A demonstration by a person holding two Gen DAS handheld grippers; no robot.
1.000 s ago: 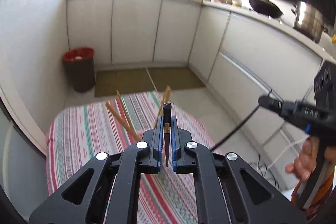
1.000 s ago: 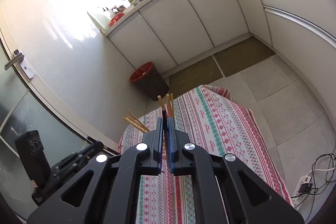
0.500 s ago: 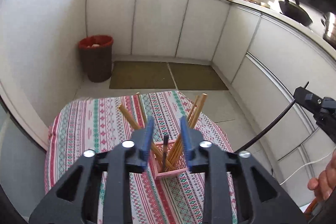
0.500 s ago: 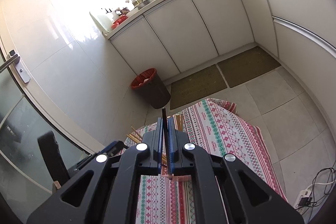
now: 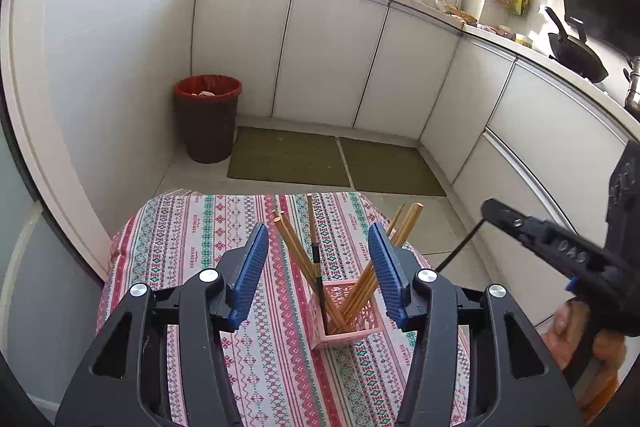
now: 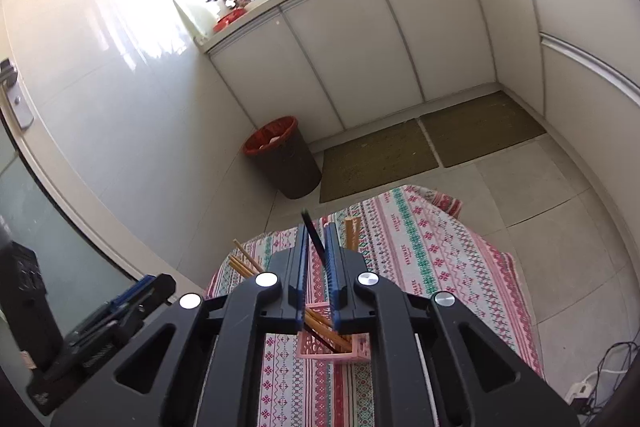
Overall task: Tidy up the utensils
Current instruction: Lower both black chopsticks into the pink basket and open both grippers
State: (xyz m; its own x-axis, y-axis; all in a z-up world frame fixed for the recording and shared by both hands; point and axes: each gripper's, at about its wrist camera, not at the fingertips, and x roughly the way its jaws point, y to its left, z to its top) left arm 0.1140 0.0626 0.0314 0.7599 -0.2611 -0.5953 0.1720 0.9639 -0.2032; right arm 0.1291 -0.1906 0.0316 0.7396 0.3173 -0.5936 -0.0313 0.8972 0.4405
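Note:
A pink lattice holder (image 5: 344, 331) (image 6: 320, 349) stands on the striped tablecloth (image 5: 192, 247) (image 6: 420, 247). Several wooden chopsticks (image 5: 292, 247) (image 6: 352, 231) fan out of it. A dark chopstick (image 5: 315, 259) stands in it too. My left gripper (image 5: 317, 227) hovers above the holder, its jaws opening wide with nothing pressed between them. My right gripper (image 6: 316, 227) is over the same holder, its jaws opening a little. A second dark chopstick (image 6: 314, 237) leans loose in that gap, its lower end in the holder. Each gripper shows in the other's view: left gripper (image 6: 132, 295), right gripper (image 5: 540, 239).
A brown bin with a red liner (image 5: 208, 119) (image 6: 284, 155) stands by the wall beyond the table. Green mats (image 5: 288, 159) lie before white cabinets (image 5: 328, 55). A wok (image 5: 576, 55) sits on the counter. Cables and a power strip (image 6: 592, 383) lie on the floor.
The left jaws went from shut on a dark chopstick to wide apart, leaving it in the holder. The right gripper moved over the holder and its jaws parted slightly around its dark chopstick.

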